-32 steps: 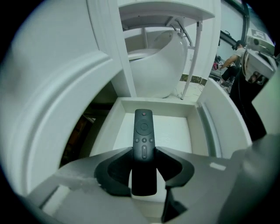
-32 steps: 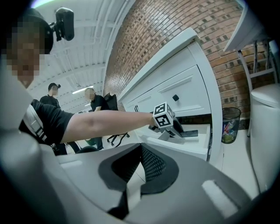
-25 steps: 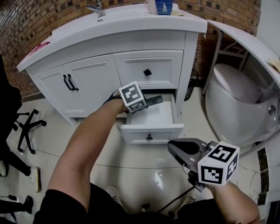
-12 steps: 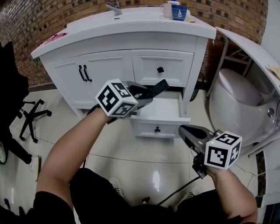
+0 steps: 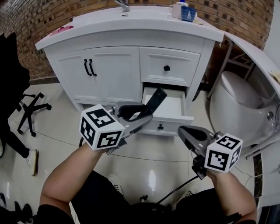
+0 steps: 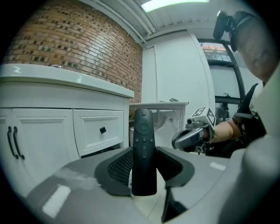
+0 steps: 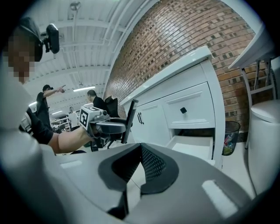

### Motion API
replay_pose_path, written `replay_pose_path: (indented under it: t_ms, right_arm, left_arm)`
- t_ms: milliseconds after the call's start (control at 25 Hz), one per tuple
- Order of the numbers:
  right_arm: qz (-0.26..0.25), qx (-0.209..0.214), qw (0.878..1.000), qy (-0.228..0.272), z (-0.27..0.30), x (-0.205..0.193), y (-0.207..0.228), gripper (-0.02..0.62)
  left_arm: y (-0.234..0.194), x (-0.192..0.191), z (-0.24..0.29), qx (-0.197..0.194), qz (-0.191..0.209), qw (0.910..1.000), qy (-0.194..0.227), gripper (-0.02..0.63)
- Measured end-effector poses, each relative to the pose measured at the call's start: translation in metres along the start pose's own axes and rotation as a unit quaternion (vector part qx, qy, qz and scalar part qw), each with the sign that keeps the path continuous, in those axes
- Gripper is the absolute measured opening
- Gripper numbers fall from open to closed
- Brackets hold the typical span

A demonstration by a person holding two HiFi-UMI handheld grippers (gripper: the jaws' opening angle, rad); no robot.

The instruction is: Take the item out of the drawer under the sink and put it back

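Note:
A black remote (image 5: 154,101) stands tilted up between the pads of my left gripper (image 5: 146,114), which is shut on its lower end. In the left gripper view the remote (image 6: 143,148) points straight out, buttons facing me. The lower drawer (image 5: 175,124) under the sink stands pulled out, its white inside bare; the remote hangs just in front of and above its left corner. My right gripper (image 5: 186,132) hovers to the right of the drawer front, jaws together, nothing held. The right gripper view shows the open drawer (image 7: 192,146) and the remote (image 7: 129,120).
The white vanity (image 5: 113,70) has double doors at the left and a closed upper drawer (image 5: 168,66). Cups (image 5: 183,10) sit on the counter. A toilet (image 5: 236,94) stands to the right, a chair base (image 5: 30,109) to the left, a bin (image 7: 229,135) beside the vanity.
My left gripper has drawn back out of the drawer toward me and to the left, lifting the remote with it. The right gripper has hardly moved.

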State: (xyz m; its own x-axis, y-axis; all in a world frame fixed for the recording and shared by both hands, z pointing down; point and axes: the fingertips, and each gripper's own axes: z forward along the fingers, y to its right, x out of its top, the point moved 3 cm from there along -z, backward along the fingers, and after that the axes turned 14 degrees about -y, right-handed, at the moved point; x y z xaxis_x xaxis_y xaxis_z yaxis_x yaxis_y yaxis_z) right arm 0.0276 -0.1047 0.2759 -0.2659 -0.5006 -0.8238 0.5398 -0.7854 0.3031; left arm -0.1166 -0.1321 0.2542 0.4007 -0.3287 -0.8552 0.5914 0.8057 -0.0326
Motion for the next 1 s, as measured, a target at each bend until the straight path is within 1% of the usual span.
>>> replay_pose_path:
  t_ms: [200, 280, 440, 640, 760, 920, 1000]
  right_arm:
    - [-0.006, 0.009, 1.000, 0.001, -0.004, -0.002, -0.008, 0.003]
    - [-0.007, 0.009, 1.000, 0.001, -0.005, -0.003, -0.009, 0.003]
    - [-0.002, 0.007, 1.000, -0.005, -0.005, -0.006, -0.008, 0.003]
    - [0.007, 0.002, 1.000, -0.004, -0.006, -0.005, -0.001, 0.003]
    - [0.011, -0.002, 1.000, -0.007, -0.007, -0.009, 0.003, 0.003]
    - [0.007, -0.003, 1.000, -0.007, -0.006, -0.009, 0.002, 0.003]
    - [0.007, -0.004, 1.000, -0.008, -0.005, -0.009, 0.002, 0.003]
  left_arm:
    - [0.022, -0.003, -0.020, -0.015, -0.033, 0.9979, 0.054, 0.166]
    - [0.032, -0.007, -0.021, -0.026, -0.037, 0.9969, 0.064, 0.166]
    - [0.042, -0.018, -0.024, -0.032, -0.035, 0.9970, 0.061, 0.166]
    - [0.031, -0.026, -0.032, -0.009, -0.053, 0.9969, 0.057, 0.166]
    - [0.030, -0.030, -0.029, -0.009, -0.061, 0.9966, 0.055, 0.166]
    - [0.031, -0.030, -0.026, -0.011, -0.051, 0.9975, 0.047, 0.166]
    - [0.033, -0.028, -0.024, -0.012, -0.053, 0.9974, 0.047, 0.166]
